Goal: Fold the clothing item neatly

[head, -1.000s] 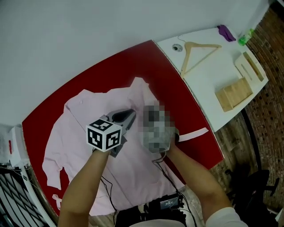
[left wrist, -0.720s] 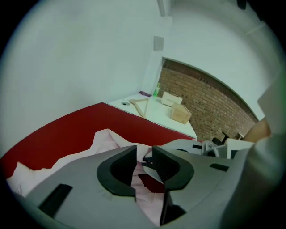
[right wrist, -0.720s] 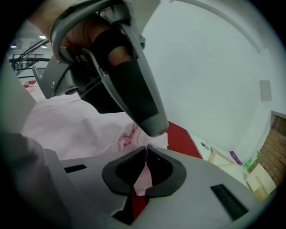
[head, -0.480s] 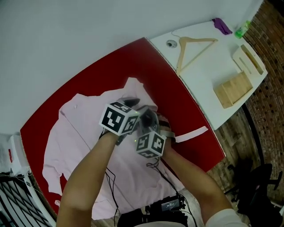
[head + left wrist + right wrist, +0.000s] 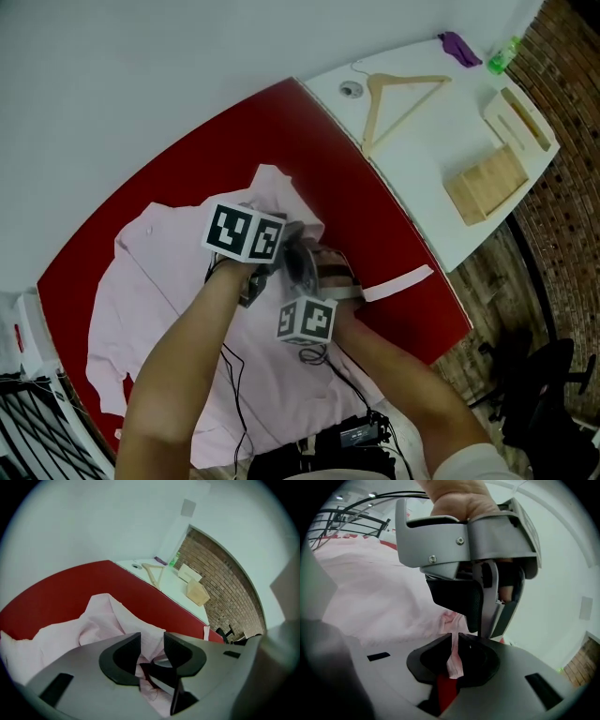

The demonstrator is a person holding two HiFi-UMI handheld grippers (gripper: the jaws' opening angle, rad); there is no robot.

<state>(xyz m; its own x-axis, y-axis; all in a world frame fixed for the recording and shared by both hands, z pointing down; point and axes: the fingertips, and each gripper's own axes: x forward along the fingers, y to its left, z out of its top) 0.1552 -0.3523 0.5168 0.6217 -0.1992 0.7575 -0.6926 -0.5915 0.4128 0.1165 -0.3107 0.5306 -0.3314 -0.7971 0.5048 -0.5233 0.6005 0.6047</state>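
A pink shirt (image 5: 159, 309) lies spread on the red table (image 5: 187, 169), bunched up near its far right edge. My two grippers meet over that bunch. The left gripper (image 5: 279, 251) has just been opening; its jaws (image 5: 151, 641) stand apart, with pink cloth (image 5: 103, 616) showing in the gap but not pressed by the pads. The right gripper (image 5: 302, 272) comes from the near side and is shut on a thin fold of the shirt (image 5: 453, 660), which sticks up between its jaws (image 5: 454, 637). The left gripper's fingers (image 5: 459, 599) hang just above that fold.
A white table (image 5: 422, 178) adjoins the red one on the right, holding a wooden hanger (image 5: 398, 94), a wooden box (image 5: 486, 183), a green bottle (image 5: 500, 54) and a purple object (image 5: 457, 42). A white strip (image 5: 398, 281) lies by the shirt. Black cables (image 5: 234, 375) trail over it.
The left gripper has swung right and down to meet the right gripper over the bunched cloth, and its jaws have opened. The right gripper has rolled, still holding the fold.
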